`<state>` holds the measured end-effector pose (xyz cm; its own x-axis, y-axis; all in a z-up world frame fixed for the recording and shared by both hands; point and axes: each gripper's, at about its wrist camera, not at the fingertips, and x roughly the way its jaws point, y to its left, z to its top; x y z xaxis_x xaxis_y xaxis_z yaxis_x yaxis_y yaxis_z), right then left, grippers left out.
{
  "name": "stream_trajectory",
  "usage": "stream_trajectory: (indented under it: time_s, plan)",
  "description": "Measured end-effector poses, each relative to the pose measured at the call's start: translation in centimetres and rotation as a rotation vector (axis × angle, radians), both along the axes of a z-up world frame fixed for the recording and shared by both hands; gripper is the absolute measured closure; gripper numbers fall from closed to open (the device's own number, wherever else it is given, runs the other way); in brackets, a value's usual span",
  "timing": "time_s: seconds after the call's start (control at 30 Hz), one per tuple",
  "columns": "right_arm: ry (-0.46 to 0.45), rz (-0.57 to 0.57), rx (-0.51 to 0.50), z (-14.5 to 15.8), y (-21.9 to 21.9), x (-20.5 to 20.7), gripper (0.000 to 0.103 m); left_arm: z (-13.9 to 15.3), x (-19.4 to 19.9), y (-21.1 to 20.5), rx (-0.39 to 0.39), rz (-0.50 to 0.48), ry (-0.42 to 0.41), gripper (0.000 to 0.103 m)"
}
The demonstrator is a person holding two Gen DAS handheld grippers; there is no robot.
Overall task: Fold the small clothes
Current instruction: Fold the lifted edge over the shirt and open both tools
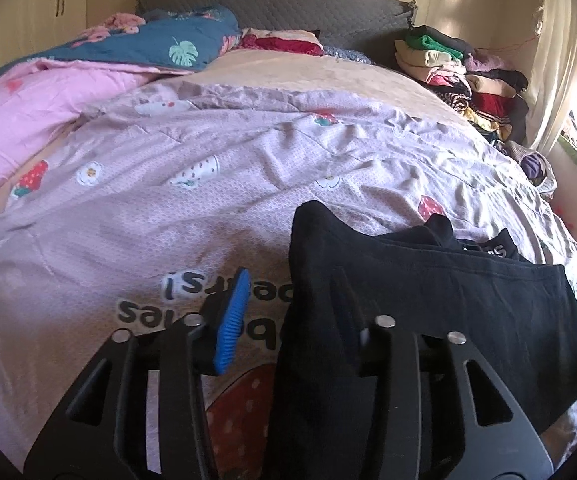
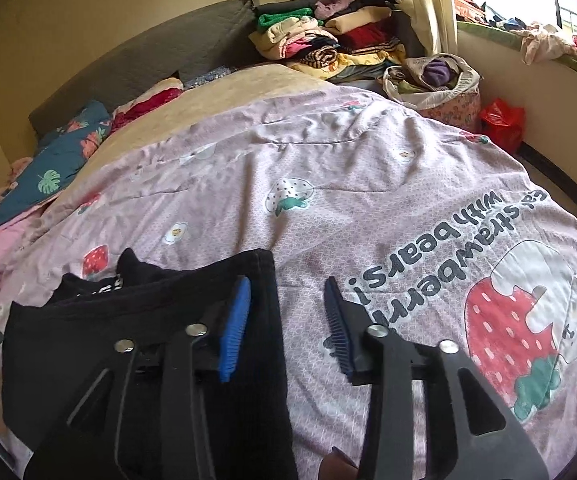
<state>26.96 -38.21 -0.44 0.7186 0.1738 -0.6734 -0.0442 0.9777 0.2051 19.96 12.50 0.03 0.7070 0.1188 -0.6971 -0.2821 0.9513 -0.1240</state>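
Observation:
A black garment (image 1: 428, 312) lies folded over on the pink strawberry quilt (image 1: 168, 184). In the left wrist view my left gripper (image 1: 288, 304) is open at the garment's left edge: the blue left pad (image 1: 230, 320) is over the quilt and the right finger is over the black cloth. In the right wrist view the same garment (image 2: 88, 344) lies at lower left. My right gripper (image 2: 288, 308) is open at its right edge, its left blue pad (image 2: 234, 332) over the cloth and its right pad (image 2: 338, 320) over the quilt (image 2: 368, 184).
A pile of mixed clothes (image 2: 328, 36) sits at the bed's far right corner by the grey headboard (image 1: 280, 4). A pink blanket (image 1: 28, 116) and teal blanket (image 1: 140, 46) lie at the far left. A bag of clothes (image 2: 436, 80) and a red bag (image 2: 502, 124) stand by the window wall.

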Motion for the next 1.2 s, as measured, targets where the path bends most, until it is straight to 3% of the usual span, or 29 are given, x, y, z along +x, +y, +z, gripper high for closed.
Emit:
stream_trajectory:
  time_s: [0.13, 0.57, 0.67, 0.73, 0.77, 0.87, 1.0, 1.2]
  plan:
    - [0.001, 0.041, -0.011, 0.3, 0.5, -1.9, 0.051, 0.5, -1.5, 0.4, -0.021, 0.002, -0.006, 0.051]
    - [0.123, 0.112, 0.011, -1.6, 0.6, -6.9, 0.051, -1.4, -5.7, -1.9, -0.072, -0.064, 0.071, 0.051]
    - [0.143, 0.112, 0.02, -2.3, 0.0, -7.8, 0.064, -2.3, -6.4, -2.4, -0.071, -0.076, 0.094, 0.051]
    - [0.149, 0.136, 0.041, -2.6, -0.3, -8.3, 0.085, -2.8, -6.7, -2.6, -0.073, -0.08, 0.111, 0.051]
    - [0.146, 0.13, 0.026, -2.7, -0.3, -8.7, 0.086, -3.1, -6.8, -2.7, -0.072, -0.081, 0.125, 0.051]
    - [0.141, 0.116, -0.045, -3.0, -0.1, -9.7, 0.086, -3.6, -7.2, -2.9, -0.078, -0.081, 0.138, 0.051]
    - [0.147, 0.105, -0.057, -3.4, -0.3, -10.3, 0.086, -3.9, -7.8, -3.1, -0.094, -0.085, 0.147, 0.051]
    - [0.119, 0.097, -0.12, -3.3, 0.3, -11.5, 0.071, -3.7, -8.7, -3.2, -0.096, -0.086, 0.146, 0.051]
